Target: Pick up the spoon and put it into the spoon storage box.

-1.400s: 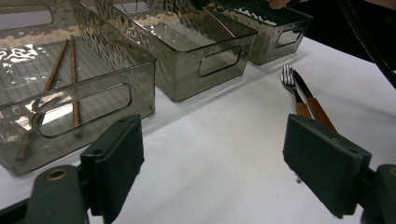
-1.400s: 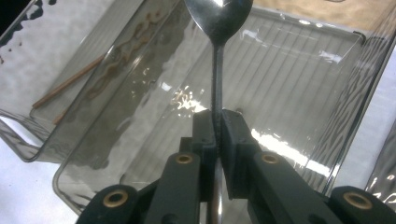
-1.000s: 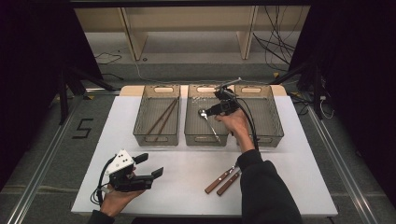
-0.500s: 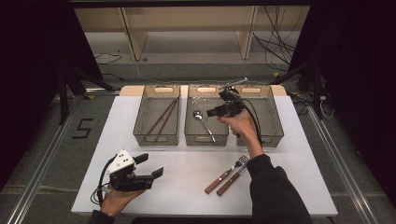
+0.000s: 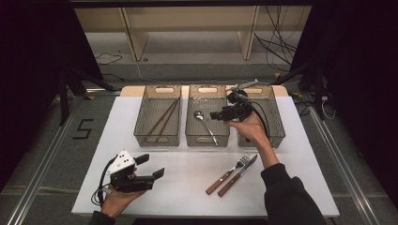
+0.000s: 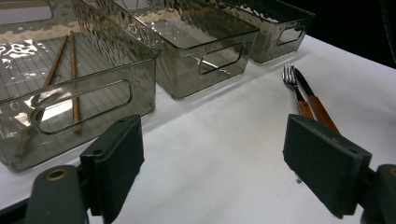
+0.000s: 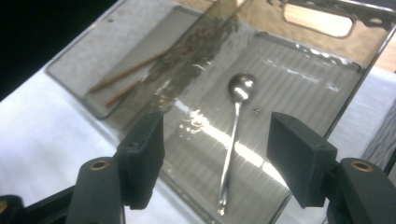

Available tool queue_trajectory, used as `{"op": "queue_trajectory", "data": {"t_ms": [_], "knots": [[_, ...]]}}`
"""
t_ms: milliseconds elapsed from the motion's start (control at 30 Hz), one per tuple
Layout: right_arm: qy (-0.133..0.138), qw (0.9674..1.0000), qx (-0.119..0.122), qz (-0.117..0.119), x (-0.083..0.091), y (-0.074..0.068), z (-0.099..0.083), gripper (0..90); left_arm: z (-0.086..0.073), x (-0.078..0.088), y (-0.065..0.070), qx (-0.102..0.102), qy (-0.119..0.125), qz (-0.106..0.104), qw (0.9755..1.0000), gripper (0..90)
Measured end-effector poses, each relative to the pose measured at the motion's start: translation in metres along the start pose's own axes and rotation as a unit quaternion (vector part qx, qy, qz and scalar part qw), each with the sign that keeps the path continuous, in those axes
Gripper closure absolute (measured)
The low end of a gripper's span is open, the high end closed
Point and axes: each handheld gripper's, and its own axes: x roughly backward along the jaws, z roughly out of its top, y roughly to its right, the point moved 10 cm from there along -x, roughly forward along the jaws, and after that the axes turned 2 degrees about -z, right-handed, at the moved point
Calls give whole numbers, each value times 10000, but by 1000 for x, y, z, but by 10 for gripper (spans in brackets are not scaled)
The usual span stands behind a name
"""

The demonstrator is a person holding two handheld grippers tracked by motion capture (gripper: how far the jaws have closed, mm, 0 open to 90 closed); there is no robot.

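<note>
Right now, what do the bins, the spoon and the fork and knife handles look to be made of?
Bins: likely smoky clear plastic, glossy and rippled; the chopsticks show through the wall.
Spoon: apparently polished metal, with bright mirror-like glints.
Fork and knife: shiny metal-looking heads on reddish-brown handles, possibly wood; no grain is discernible.

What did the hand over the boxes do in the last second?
The right gripper pulled back from the middle box toward the person and is open and empty; the spoon lies alone in that box. The arm no longer covers the fork and knife. The left gripper, the chopsticks and the boxes stayed put.
</note>
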Motion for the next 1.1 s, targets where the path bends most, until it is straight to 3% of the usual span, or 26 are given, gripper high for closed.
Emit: {"op": "queue_trajectory", "data": {"t_ms": [233,533,767,1100], "knots": [[198,9993,242,193,21,-18,-13,341,-1,-1,0,29,-27,-1,10000,197],[222,9978,505,373,37,-34,-38,331,0,-1,1,17,-9,12,10000,197],[222,9976,537,368,45,-33,-59,324,0,0,0,7,-7,25,10000,197],[202,9984,406,342,50,-26,-91,330,0,-1,0,13,7,35,10000,196]]}}
